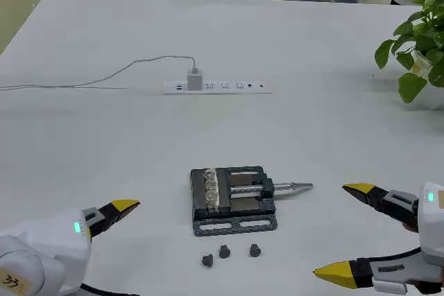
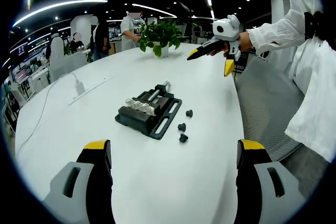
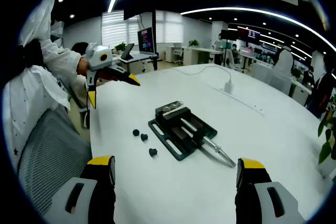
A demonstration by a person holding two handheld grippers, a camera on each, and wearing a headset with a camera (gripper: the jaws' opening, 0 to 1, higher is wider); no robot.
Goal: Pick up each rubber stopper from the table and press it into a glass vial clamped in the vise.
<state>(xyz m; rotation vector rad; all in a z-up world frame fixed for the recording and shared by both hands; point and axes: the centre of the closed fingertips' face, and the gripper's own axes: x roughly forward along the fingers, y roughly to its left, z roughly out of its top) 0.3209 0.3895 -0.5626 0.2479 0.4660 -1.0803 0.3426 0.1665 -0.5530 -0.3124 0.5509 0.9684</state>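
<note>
Three dark rubber stoppers [image 1: 224, 251] - loose row on the table, between left gripper [image 2: 174, 145] and right gripper [image 1: 333, 230], apart from both. Black vise [image 1: 239, 221] just beyond them, handle toward the right gripper - clear glass vials [image 1: 210, 188] clamped in a row.

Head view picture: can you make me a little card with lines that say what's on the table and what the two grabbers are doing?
table: white
vise: dark, mid-table, screw handle pointing right
glass vials: a row clamped in the vise
rubber stoppers: three, dark, loose on the table on the near side of the vise
left gripper: open, holding nothing
right gripper: open, holding nothing
far side: power strip with a charger plugged in
far right: potted plant
</note>
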